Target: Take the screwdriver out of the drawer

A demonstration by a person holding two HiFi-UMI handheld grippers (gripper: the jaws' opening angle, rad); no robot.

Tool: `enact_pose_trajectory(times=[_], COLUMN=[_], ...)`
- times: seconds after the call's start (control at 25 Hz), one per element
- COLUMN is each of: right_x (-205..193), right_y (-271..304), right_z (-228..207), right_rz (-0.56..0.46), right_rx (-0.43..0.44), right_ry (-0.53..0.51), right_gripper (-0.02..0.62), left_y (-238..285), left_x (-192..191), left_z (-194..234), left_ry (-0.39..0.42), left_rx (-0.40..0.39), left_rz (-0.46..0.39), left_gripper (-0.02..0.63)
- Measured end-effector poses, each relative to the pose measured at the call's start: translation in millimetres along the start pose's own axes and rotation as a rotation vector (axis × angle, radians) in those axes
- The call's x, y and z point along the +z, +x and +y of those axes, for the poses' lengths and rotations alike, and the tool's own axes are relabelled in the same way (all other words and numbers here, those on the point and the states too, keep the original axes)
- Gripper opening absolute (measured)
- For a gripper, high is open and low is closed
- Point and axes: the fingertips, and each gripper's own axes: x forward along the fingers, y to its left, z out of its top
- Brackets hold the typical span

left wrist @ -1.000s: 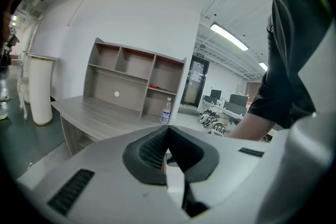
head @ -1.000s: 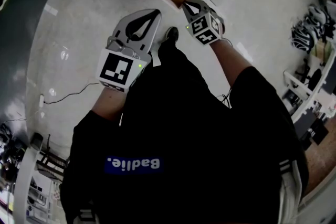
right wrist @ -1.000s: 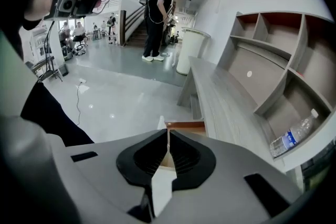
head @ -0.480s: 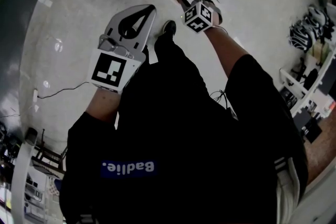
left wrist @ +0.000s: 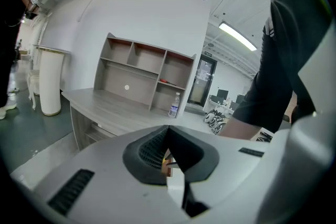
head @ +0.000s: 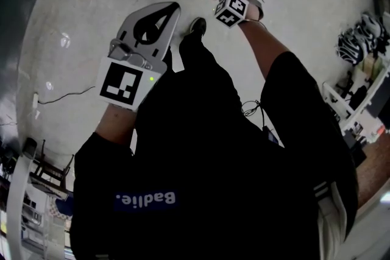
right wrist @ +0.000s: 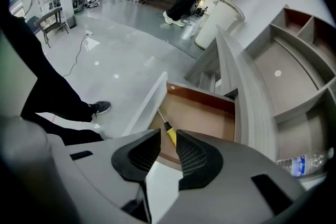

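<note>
Yellow plastic marks the handle of the screwdriver (right wrist: 170, 135), which lies in the open drawer (right wrist: 210, 113) close beside its pale front panel. Our right gripper (right wrist: 168, 149) hovers above it, jaws apart and clamped on nothing (the handle only shows through the gap, lower down). Our left gripper (left wrist: 168, 136) points away from the drawer, jaws together and empty. We judge the panel to be the hazard: coming down slightly off line, one jaw could strike it, or the closing jaws could nudge the round handle so that it rolls, or catch only the thin shaft.
</note>
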Motion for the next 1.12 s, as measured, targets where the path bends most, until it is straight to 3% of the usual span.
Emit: enact_pose_trajectory(times=[1.12], right_x=[-15.7], right_y=[75.7], right_z=[-7.0], right_rz=[0.19], right_rx=[-0.041], right_ry=[-0.305], right_gripper=[0.114], left_y=[-32.2], left_x=[-44.9], left_z=[12.5], left_ry=[-0.068], left_rx=[0.039], left_rz=[0.017], left_gripper=[0.002])
